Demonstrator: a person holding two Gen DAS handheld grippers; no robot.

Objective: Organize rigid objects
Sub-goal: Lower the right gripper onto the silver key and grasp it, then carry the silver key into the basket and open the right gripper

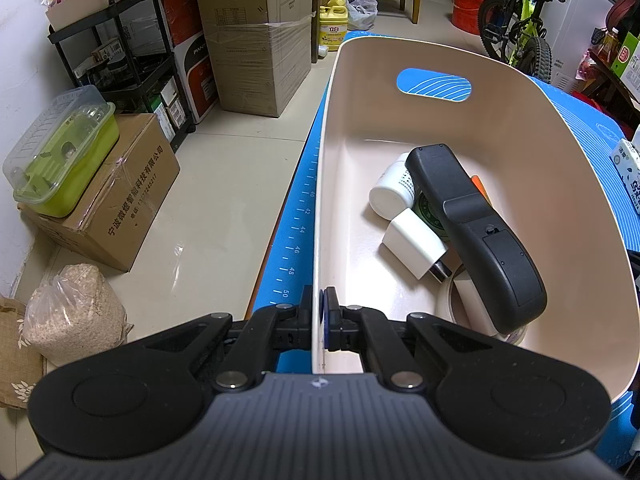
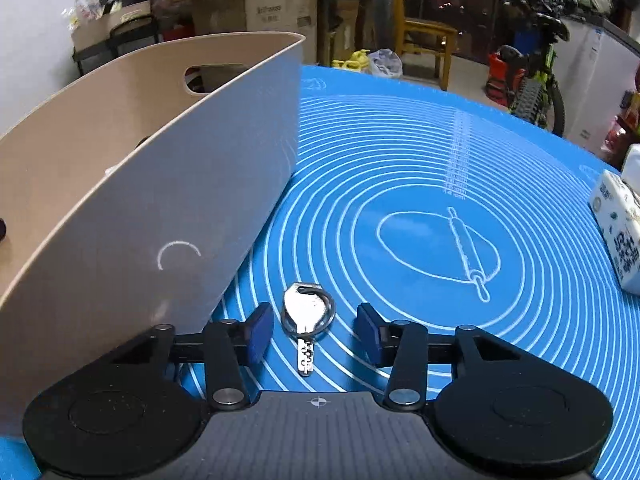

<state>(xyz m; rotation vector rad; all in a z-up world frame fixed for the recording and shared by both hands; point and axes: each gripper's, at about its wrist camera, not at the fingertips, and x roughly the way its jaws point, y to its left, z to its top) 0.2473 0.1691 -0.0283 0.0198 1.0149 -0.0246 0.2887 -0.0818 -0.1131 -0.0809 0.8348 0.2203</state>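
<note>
A beige plastic basket [image 1: 472, 120] stands on the blue mat. My left gripper [image 1: 319, 312] is shut on the basket's near left wall. Inside lie a black remote [image 1: 476, 228], a white charger plug [image 1: 414, 242], a white bottle [image 1: 390, 192] and a tape roll [image 1: 468, 304], partly hidden under the remote. In the right wrist view the basket [image 2: 160, 184] is on the left. A silver key [image 2: 306, 320] on a ring lies flat on the mat [image 2: 420, 152] between my right gripper's [image 2: 314, 330] open fingers, untouched.
A white printed tissue box [image 2: 620, 228] sits at the mat's right edge. Off the table's left edge are floor, cardboard boxes [image 1: 256, 40], a black cart [image 1: 132, 60], a green container [image 1: 60, 152] and a grain bag [image 1: 68, 312]. A bicycle [image 1: 520, 28] and chair stand behind.
</note>
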